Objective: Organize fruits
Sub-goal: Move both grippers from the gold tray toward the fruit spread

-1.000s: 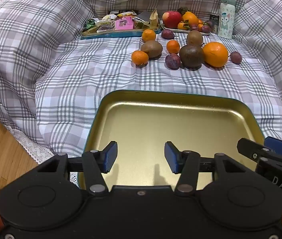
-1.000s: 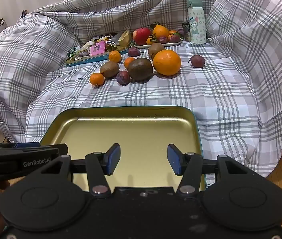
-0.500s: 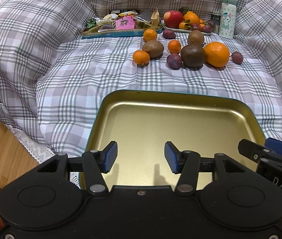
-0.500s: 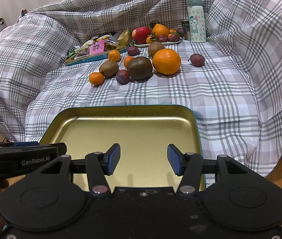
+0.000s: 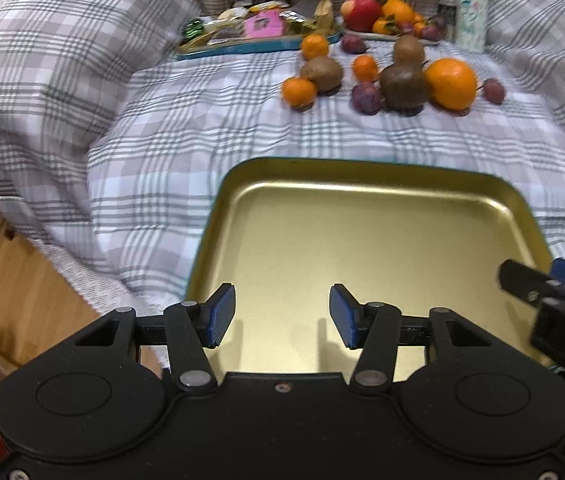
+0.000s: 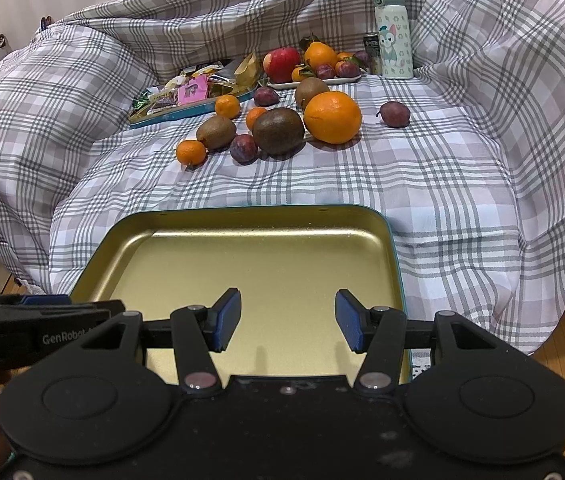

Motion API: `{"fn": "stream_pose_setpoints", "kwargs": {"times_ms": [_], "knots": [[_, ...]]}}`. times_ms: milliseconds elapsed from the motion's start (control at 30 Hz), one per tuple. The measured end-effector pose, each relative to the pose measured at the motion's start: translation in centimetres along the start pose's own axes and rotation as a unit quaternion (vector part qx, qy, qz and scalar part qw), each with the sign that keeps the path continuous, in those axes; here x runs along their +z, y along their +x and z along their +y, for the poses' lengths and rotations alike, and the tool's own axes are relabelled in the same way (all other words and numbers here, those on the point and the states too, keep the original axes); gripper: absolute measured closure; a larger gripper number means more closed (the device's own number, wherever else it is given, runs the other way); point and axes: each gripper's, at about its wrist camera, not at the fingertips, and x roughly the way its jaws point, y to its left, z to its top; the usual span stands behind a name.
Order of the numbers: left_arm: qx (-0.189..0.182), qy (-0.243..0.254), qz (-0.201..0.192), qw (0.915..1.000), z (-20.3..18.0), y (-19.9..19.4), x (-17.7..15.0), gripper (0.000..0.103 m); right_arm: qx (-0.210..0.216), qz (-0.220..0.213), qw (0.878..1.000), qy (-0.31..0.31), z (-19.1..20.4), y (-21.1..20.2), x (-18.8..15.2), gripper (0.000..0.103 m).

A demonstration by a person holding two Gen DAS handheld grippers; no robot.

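Two grippers, left [image 5: 282, 316] and right [image 6: 288, 320], hovering over a bare gold tray [image 6: 382, 224], fingers apart and gripping nothing, fruits [image 6: 278, 130] loose on the plaid bed [image 6: 422, 176] beyond it

A glossy gold metal tray [image 6: 396, 264] rests on soft checked cloth [image 6: 422, 184].

Both the left gripper [image 5: 282, 316] and the right gripper [image 6: 288, 320] are showing black bodies, silver screws and ribbed blue pads [image 6: 228, 318].
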Motion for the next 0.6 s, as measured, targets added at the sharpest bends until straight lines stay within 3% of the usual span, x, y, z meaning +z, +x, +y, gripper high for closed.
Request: {"fn": "stream_pose_setpoints", "kwargs": {"times_ms": [167,267,500,600], "knots": [[-0.008,-0.011,-0.002,0.9999,0.5,-0.2,-0.2,0.045,0.002,0.006,1.0,-0.001,-0.1,0.2,0.1,0.048],[-0.02,-0.007,0.022,0.9995,0.1,-0.1,-0.2,0.045,0.0,0.008,1.0,-0.002,-0.1,0.4,0.2,0.048],[-0.05,-0.004,0.034,0.9982,0.1,0.0,0.8,0.045,-0.022,-0.022,0.999,-0.025,-0.3,0.2,1.0,0.048],[-0.053,-0.004,0.018,0.9984,0.3,-0.1,1.7,0.045,-0.033,-0.034,0.998,-0.029,-0.6,0.3,1.6,0.048]]}}
